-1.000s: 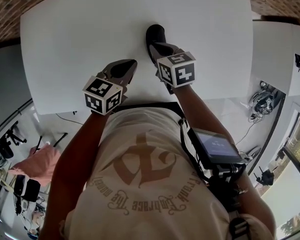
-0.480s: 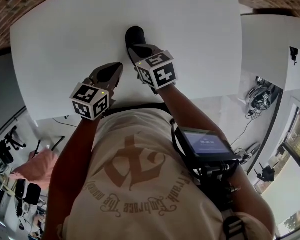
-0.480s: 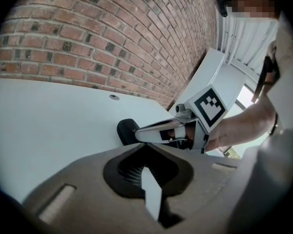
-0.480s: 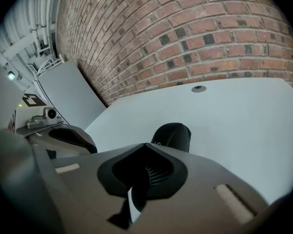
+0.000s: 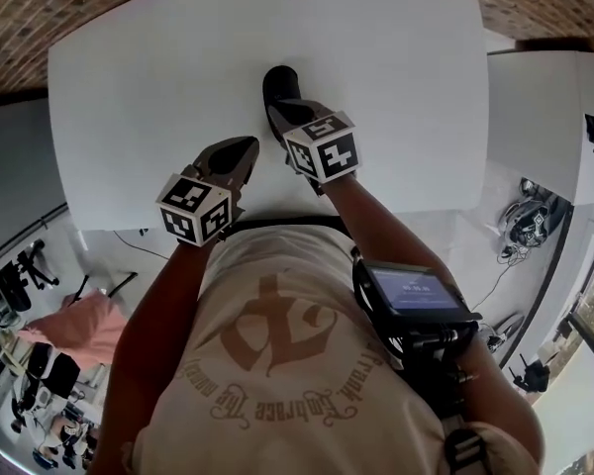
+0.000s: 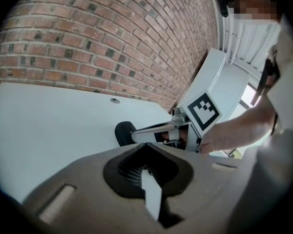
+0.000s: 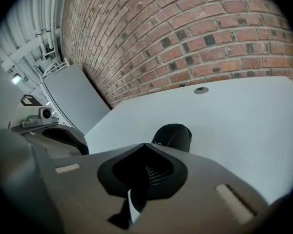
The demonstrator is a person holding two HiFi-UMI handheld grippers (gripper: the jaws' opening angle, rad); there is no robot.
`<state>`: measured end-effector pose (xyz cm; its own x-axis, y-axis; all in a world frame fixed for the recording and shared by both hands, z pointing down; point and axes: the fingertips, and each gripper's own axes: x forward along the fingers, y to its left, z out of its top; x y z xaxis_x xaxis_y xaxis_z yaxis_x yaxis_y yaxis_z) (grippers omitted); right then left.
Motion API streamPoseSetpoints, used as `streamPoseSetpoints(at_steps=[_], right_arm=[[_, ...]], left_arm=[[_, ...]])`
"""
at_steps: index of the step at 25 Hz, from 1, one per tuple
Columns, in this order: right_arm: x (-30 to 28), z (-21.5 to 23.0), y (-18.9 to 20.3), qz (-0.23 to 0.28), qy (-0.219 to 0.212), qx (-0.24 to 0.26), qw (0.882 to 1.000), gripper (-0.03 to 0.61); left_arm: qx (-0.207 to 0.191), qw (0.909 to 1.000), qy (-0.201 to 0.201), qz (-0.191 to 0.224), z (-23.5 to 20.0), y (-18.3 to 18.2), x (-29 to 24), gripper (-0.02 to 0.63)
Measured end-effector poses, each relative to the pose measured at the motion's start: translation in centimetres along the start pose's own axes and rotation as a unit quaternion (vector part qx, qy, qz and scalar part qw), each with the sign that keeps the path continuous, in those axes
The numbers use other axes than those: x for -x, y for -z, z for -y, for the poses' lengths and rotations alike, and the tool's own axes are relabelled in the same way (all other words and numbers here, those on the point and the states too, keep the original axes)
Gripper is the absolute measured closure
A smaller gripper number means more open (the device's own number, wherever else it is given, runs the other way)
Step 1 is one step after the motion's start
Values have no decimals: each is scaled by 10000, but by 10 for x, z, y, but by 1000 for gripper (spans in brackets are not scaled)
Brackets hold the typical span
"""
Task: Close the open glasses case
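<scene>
Closing step: my right gripper (image 5: 277, 107), jaws together, empty, at the case (image 5: 280, 77) (left gripper (image 5: 248, 147) likewise, idle); next I press it shut.

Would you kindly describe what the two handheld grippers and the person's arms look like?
The left gripper and the right gripper both have grey-brown, wedge-shaped plastic bodies, with dark ribbed pads set in a black recess. Each carries a white cube printed with black square markers. No cables show on them. The person wears a beige short-sleeved T-shirt with a brown print.
</scene>
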<state>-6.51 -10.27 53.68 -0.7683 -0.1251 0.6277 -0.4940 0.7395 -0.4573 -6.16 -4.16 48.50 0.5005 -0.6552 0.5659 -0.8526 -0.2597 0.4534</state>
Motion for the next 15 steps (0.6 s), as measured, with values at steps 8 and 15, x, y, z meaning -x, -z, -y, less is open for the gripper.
streamPoseSetpoints(at_steps=[8, 15], right_arm=[[15, 16, -8, 129, 127, 44, 9998, 572], [20, 9, -17, 292, 266, 30, 9992, 572]], left_arm=[[-51, 9994, -103, 323, 17, -9, 7, 612], [-98, 9988, -115, 468, 15, -5, 33, 612]])
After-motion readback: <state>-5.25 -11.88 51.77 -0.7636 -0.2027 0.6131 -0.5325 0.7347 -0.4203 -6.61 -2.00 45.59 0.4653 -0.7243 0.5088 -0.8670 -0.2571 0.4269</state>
